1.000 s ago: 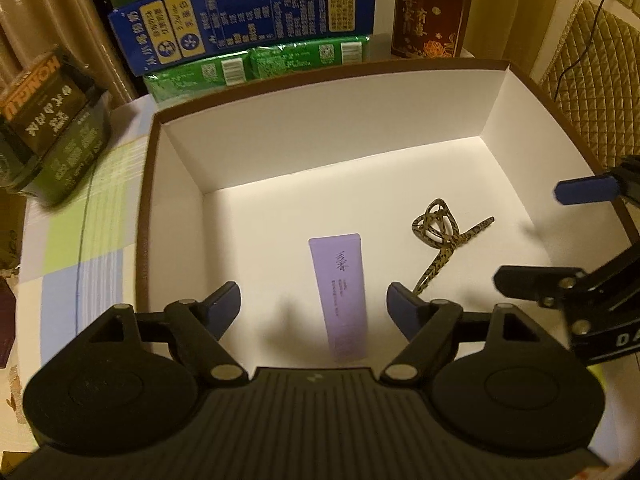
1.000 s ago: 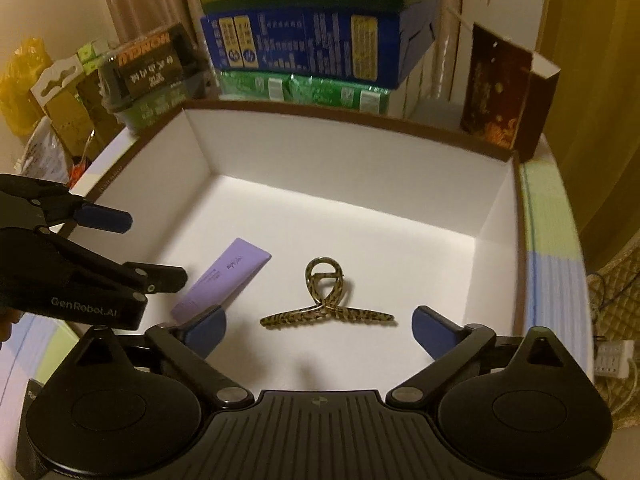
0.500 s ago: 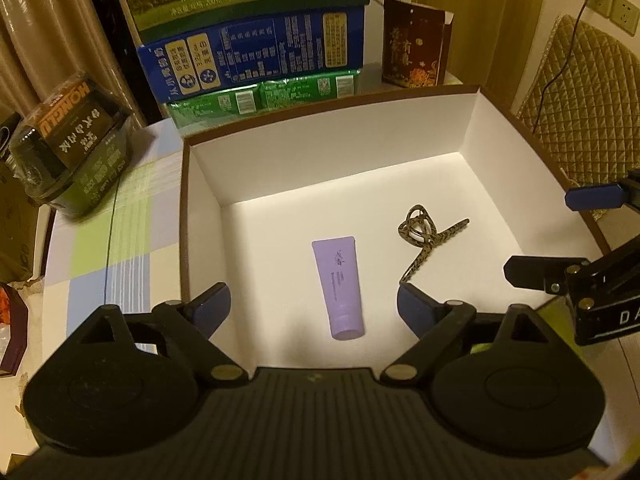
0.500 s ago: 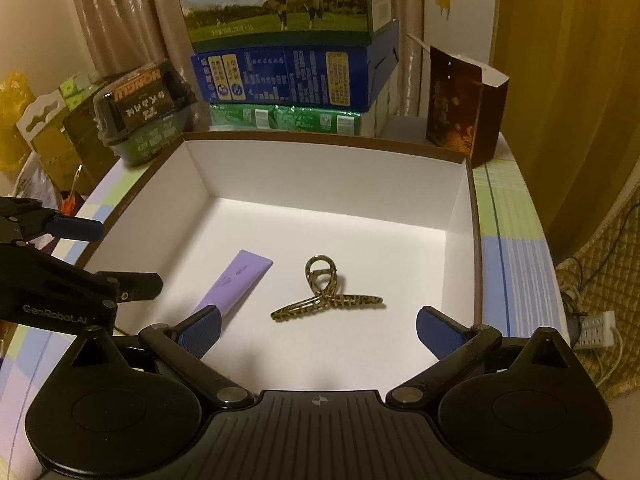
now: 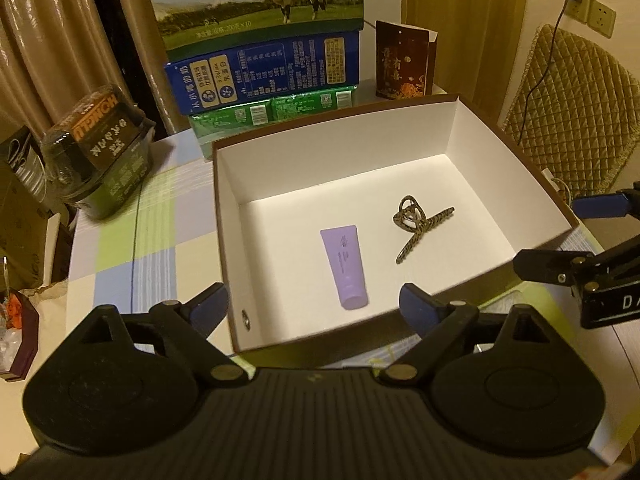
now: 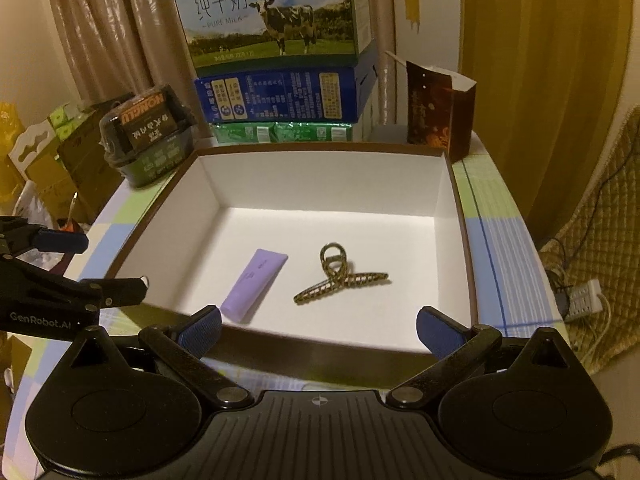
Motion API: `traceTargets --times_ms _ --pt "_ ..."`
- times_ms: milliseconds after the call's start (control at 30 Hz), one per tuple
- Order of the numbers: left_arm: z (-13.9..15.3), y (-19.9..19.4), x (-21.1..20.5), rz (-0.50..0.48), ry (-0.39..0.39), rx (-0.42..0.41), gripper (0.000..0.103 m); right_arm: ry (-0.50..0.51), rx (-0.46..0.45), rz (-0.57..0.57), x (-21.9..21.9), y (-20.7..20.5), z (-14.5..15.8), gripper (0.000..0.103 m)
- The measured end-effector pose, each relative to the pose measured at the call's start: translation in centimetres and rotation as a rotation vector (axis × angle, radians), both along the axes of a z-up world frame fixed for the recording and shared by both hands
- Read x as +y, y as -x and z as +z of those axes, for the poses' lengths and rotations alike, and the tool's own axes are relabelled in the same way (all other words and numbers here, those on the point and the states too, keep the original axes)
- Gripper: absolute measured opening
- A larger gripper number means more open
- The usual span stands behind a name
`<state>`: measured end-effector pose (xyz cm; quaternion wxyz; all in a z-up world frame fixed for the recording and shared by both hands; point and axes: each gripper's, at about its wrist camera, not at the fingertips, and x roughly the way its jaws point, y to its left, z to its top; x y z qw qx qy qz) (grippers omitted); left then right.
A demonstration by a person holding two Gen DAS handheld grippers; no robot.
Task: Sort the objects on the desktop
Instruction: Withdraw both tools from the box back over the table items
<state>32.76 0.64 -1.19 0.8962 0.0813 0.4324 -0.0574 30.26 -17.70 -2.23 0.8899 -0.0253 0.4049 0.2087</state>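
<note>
Jaws on both tools stand spread with nothing between them: the left gripper (image 5: pixel 312 307) has just been opening and its blue pads hang bare over the near rim of the box, and the right gripper (image 6: pixel 319 327) hangs just as wide over the same rim from the other side. Beyond them, the white-lined box (image 5: pixel 224 184) sits on the checked bench (image 5: pixel 132 248), and two things lie flat on its floor: a small lilac tube (image 5: pixel 345 266) and, just beside it but apart, a patterned hair claw (image 5: pixel 418 226). Both look settled and neither is touched by a pad, so I judge that part of the sorting done. Around the box I see only stacked milk cartons (image 6: pixel 276 12), a dark snack tub (image 5: pixel 102 136) and a brown paper pack (image 6: pixel 438 112); whether any of these is meant to go in as well, I cannot tell.
</note>
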Motion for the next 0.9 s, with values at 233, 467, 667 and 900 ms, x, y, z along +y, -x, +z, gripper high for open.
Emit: traceTargets --times_ms 233,467,667,900 --pt "0.8 3.0 0.5 -0.030 0.016 -0.022 0.093 -0.009 -0.020 -0.053 -0.1 3.8 0.6 0.101" --pt "1.2 5.7 1.1 -0.053 0.031 -0.029 0.095 0.000 -0.047 -0.084 -0.6 7.8 1.1 0.101" --pt "1.5 8.1 1.6 -0.064 0.036 -0.035 0.095 -0.001 -0.052 -0.095 -0.9 10.5 1.0 0.101" --pt "1.3 10.5 1.7 -0.074 0.045 -0.036 0.095 -0.012 -0.060 -0.080 -1.2 13.2 0.9 0.101"
